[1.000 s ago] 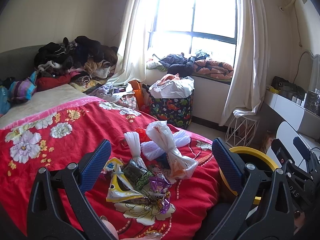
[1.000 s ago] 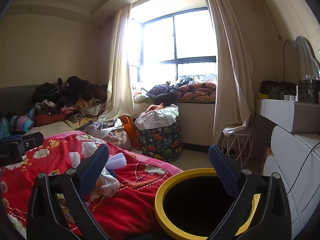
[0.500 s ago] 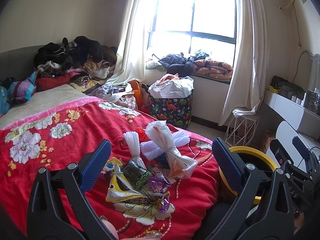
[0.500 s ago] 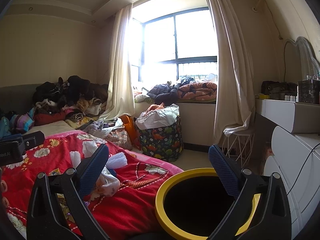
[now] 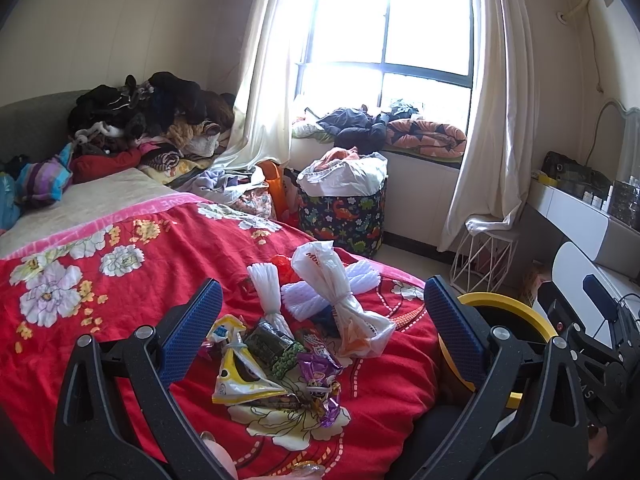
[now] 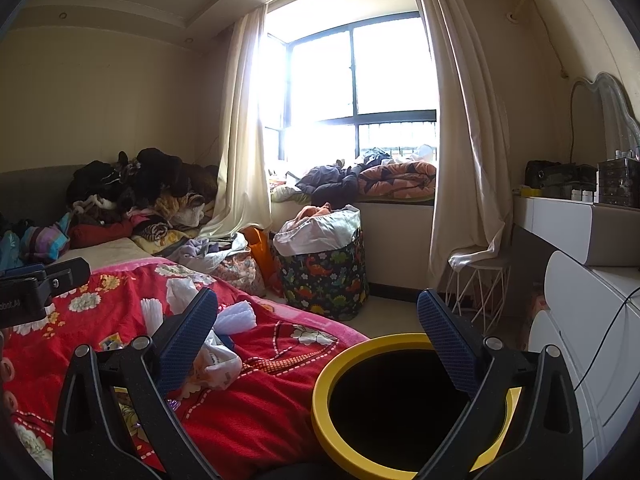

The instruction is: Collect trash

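A heap of trash lies on the red flowered blanket [image 5: 100, 320]: a knotted white plastic bag [image 5: 340, 300], white foam fruit nets [image 5: 268, 292], a yellow snack wrapper [image 5: 236, 380], a green packet [image 5: 276, 348] and a purple wrapper [image 5: 320, 372]. My left gripper [image 5: 320, 328] hovers open just above and before this heap, nothing between its blue pads. A yellow-rimmed black bin [image 6: 360, 356] stands on the floor beside the bed; its rim [image 5: 504, 308] also shows right of the heap. My right gripper [image 6: 316, 340] is open and empty over the bin's near edge.
A dinosaur-print laundry basket [image 5: 340, 216] full of cloth stands by the window. Clothes are piled at the bed's head [image 5: 152, 112] and on the sill [image 5: 380, 128]. A white wire stool [image 5: 484, 256] and white dresser [image 6: 580, 320] line the right side.
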A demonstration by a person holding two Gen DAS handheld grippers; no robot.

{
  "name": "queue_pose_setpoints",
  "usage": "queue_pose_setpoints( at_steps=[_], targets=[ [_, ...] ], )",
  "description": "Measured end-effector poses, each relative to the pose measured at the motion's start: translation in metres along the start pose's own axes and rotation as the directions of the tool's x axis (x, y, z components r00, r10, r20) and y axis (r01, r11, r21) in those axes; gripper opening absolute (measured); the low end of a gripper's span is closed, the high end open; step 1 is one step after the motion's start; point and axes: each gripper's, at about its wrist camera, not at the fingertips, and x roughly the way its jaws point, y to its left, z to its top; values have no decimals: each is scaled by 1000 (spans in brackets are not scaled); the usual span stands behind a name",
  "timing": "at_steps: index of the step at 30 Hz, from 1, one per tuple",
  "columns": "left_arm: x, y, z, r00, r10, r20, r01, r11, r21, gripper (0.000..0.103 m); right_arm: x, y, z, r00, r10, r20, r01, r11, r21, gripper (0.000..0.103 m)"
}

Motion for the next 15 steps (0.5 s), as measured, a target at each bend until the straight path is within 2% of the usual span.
queue_pose_setpoints(
  at_steps=[5,15],
  targets=[
    [0,2,-1,1000,-3,-2,3,1000,-4,93,0,1,-1,1000,15,-3,-15,1000,-5,97],
    [10,28,0,999,30,-14,-31,998,-54,93,14,21,-1,991,127,-42,-129,990,-50,97]
  ],
)
